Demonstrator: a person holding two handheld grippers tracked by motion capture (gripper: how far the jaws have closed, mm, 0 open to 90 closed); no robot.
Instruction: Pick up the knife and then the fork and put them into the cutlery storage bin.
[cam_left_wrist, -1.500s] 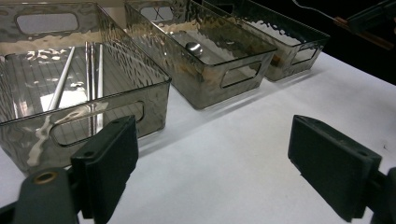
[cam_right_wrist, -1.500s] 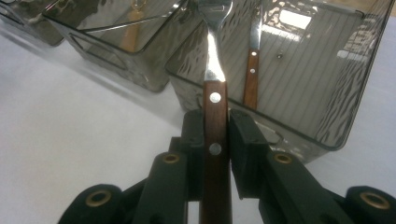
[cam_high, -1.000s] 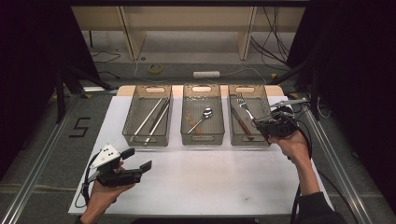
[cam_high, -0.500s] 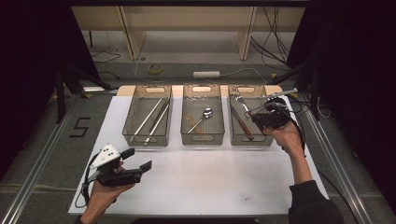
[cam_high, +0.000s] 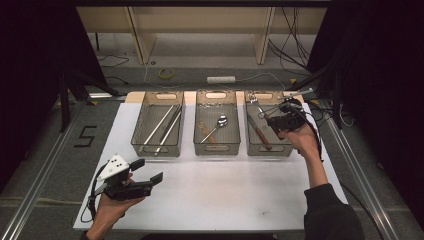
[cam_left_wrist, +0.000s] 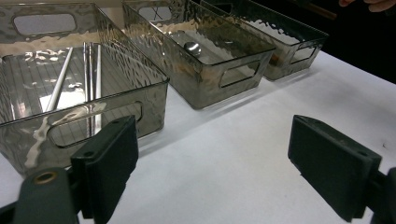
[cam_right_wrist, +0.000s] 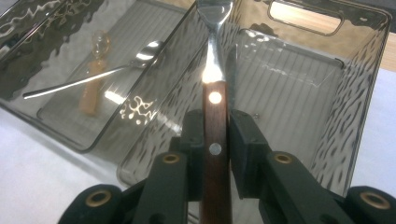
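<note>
White paper covers the table (cam_high: 225, 200) in the high view, with three clear bins in a row; the right gripper (cam_high: 272, 121) is over the right bin (cam_high: 252, 145), and the left gripper (cam_high: 150, 172) rests near the front edge. From the left gripper view, its jaws stand wide apart with nothing between them. From the right gripper view, the jaws clamp the wooden handle of a fork (cam_right_wrist: 215, 121) above the right bin.

fork (cam_right_wrist: 215, 88) | wooden handle, steel riveted neck | clamped upright-ish over right bin (cam_right_wrist: 355, 88)
</note>
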